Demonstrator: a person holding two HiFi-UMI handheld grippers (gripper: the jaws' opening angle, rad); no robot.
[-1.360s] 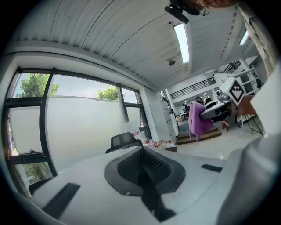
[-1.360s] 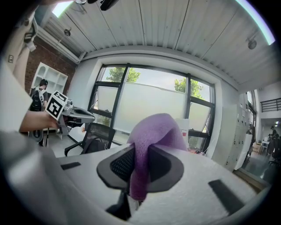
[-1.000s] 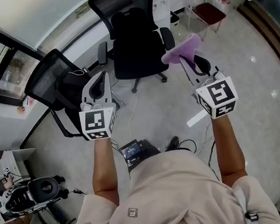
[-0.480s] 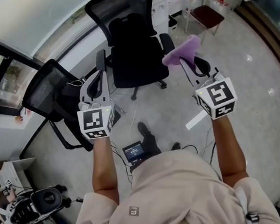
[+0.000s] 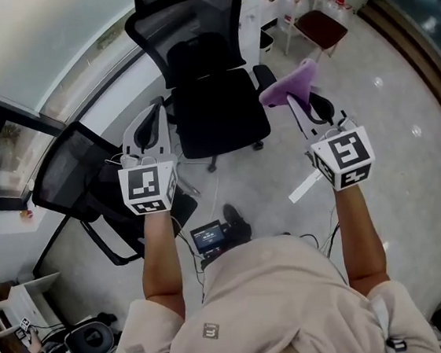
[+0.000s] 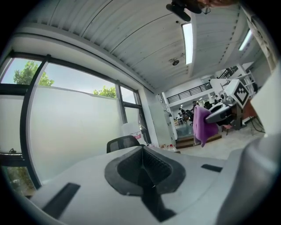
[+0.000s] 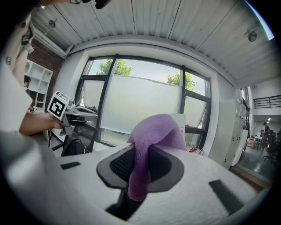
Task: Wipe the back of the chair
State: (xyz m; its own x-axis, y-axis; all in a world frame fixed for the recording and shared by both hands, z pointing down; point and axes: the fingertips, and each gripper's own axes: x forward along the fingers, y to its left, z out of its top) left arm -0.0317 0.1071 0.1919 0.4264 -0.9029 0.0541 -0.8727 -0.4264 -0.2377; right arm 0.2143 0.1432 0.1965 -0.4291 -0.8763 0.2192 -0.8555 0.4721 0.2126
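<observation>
Head view showed you holding both tools out over the floor in front of the black office chair (image 5: 217, 109), its seat turned toward you and its mesh back (image 5: 187, 21) on the far side, apart from either tool. Your right gripper (image 5: 301, 105) had its jaws pinched on a purple cloth (image 5: 289, 85), which bunched up over the tips and sat near the chair's armrest on your right; whether it touched the armrest you could not tell from that angle. Right gripper view confirmed the grip: the cloth (image 7: 151, 136) ran down between the two dark pads and folded over the top. Your left gripper (image 5: 150, 128) hung beside the chair's other armrest, and left gripper view showed its jaws pressed together with nothing between them. A second black mesh chair (image 5: 78, 176) stood to your left by the window, tilted away from the first
</observation>
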